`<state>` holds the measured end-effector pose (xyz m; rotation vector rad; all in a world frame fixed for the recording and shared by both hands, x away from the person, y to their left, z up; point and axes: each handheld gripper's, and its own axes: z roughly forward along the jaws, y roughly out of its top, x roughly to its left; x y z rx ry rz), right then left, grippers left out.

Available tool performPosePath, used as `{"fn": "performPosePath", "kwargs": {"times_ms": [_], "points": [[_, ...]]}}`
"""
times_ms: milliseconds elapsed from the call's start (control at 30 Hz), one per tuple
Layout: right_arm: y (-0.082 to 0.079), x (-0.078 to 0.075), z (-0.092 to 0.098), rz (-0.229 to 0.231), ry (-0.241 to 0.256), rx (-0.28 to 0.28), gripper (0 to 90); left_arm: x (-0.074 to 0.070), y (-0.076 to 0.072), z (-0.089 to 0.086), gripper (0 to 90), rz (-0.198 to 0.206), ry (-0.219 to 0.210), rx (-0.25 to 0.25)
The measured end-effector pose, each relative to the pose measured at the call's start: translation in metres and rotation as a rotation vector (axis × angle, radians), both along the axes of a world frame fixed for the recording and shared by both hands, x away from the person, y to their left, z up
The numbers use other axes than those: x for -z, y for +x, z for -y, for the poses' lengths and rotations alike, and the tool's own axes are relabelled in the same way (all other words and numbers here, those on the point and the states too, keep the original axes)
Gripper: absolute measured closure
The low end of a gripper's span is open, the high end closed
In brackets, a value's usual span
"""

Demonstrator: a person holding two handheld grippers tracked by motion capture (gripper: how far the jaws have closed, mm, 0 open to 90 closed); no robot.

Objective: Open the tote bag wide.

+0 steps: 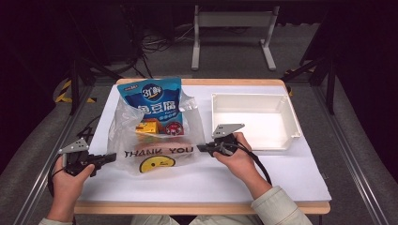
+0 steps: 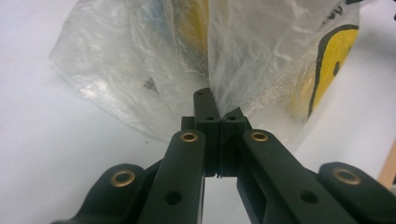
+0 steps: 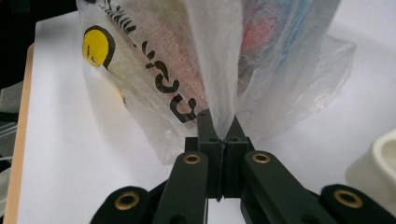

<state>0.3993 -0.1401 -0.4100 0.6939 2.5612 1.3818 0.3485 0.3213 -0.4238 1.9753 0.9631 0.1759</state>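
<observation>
I see a tabletop (image 1: 263, 180) with a white sheet over it and a wood edge showing at the front. Past it is a grey floor (image 1: 234, 51) with a white metal frame (image 1: 233, 28) and loose cables (image 1: 155, 44), and the room behind is dark.

The clear plastic bag (image 1: 152, 136) lies on the tabletop, to the left of the white tray (image 1: 253, 119). Its long side runs left to right. It has "THANK YOU" and a yellow smiley on the front. Its far end, away from me, looks like the open one, but I cannot be sure. A blue food pouch (image 1: 150, 101) sticks out that way, and there is a small yellow box (image 1: 148, 126) inside, next to something red.

My left tool (image 1: 109, 158) is at the bag's left edge, clenched on a fold of the plastic. My right tool (image 1: 201, 148) is at the bag's right edge, also pinching a fold tight. The bag is stretched between them.

The tray is just beside my right hand (image 1: 237, 157), so room is tight there. The white sheet in front of the bag is bare. The bag's left edge is near the sheet's left edge.
</observation>
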Motion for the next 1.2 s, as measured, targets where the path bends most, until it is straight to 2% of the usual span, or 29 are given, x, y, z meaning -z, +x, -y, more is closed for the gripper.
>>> {"fn": "performPosePath", "kwargs": {"times_ms": [133, 333, 433, 600, 867, 1000, 1033, 1067, 1100, 1133, 1167, 1200], "points": [[-0.005, 0.000, 0.004, 0.001, -0.019, -0.008, 89.9, 0.004, 0.001, 0.004, 89.5, -0.029, 0.024, 0.034], [-0.006, 0.009, 0.009, -0.040, -0.054, -0.015, 90.0, 0.008, 0.003, 0.007, 89.2, -0.062, 0.039, 0.060], [-0.005, 0.014, 0.010, -0.066, -0.079, -0.017, 90.0, 0.013, 0.005, 0.009, 89.1, -0.095, 0.049, 0.081], [-0.003, 0.021, 0.010, -0.095, -0.109, -0.012, 90.0, 0.019, 0.009, 0.009, 89.4, -0.127, 0.070, 0.078], [-0.002, 0.027, 0.006, -0.107, -0.139, -0.007, 90.0, 0.026, 0.014, 0.011, 89.7, -0.149, 0.098, 0.061], [-0.003, 0.029, 0.006, -0.117, -0.147, 0.000, 90.0, 0.024, 0.012, 0.013, 88.9, -0.138, 0.110, 0.064], [-0.003, 0.029, 0.006, -0.117, -0.151, 0.002, 90.0, 0.024, 0.012, 0.013, 85.3, -0.138, 0.110, 0.064], [-0.004, 0.028, 0.006, -0.111, -0.158, 0.005, 90.0, 0.018, 0.009, 0.012, 73.9, -0.102, 0.104, 0.045], [-0.004, 0.028, 0.006, -0.111, -0.158, 0.005, 90.0, 0.018, 0.009, 0.012, 63.1, -0.102, 0.104, 0.045], [-0.004, 0.027, 0.006, -0.109, -0.157, 0.004, 90.0, 0.015, 0.007, 0.011, 63.1, -0.087, 0.084, 0.038], [-0.004, 0.026, 0.007, -0.109, -0.157, 0.002, 90.0, 0.012, 0.006, 0.011, 50.2, -0.065, 0.072, 0.030], [-0.004, 0.026, 0.006, -0.107, -0.153, 0.002, 90.0, 0.004, 0.003, 0.011, 33.4, -0.021, 0.060, 0.012]]}}
